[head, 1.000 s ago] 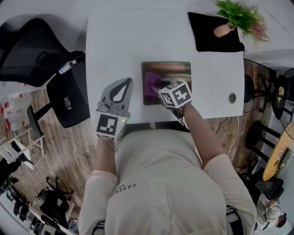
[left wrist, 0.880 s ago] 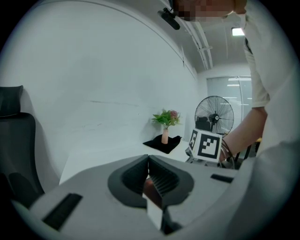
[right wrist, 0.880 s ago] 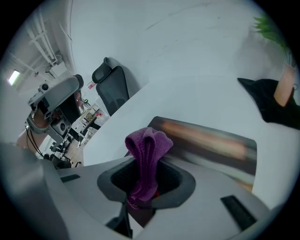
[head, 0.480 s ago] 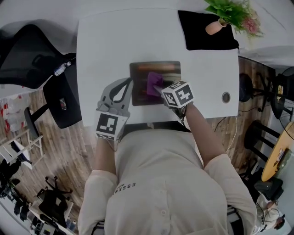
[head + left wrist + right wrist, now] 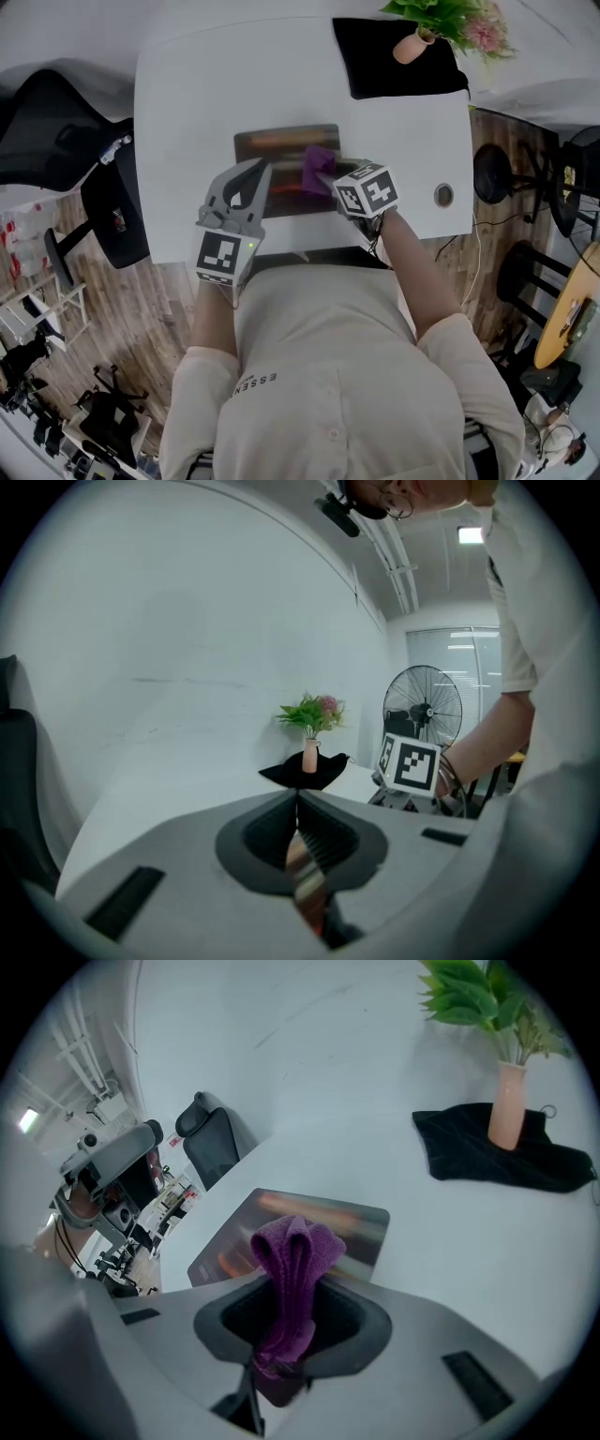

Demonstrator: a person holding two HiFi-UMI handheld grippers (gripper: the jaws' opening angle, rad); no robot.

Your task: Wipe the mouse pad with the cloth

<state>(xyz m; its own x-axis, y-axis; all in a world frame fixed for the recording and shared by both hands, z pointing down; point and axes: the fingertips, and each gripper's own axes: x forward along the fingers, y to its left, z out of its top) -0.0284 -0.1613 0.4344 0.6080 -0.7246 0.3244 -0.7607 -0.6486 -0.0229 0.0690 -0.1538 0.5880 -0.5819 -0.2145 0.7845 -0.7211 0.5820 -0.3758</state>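
Cloth point(image 5: 317, 167) slid rightward across mouse pad point(image 5: 272, 150); right hand-held gripper point(image 5: 328, 180) clamps it.

The person wears a cream shirt point(image 5: 328, 375) with pale buttons, small dark lettering on the chest and sleeves ending near the elbows. Thin dark bands point(image 5: 448, 778) ring the right wrist. The left gripper point(image 5: 251, 171) is pale grey with a green light; the right gripper point(image 5: 328, 185) bears a black-and-white marker cube point(image 5: 366, 190).
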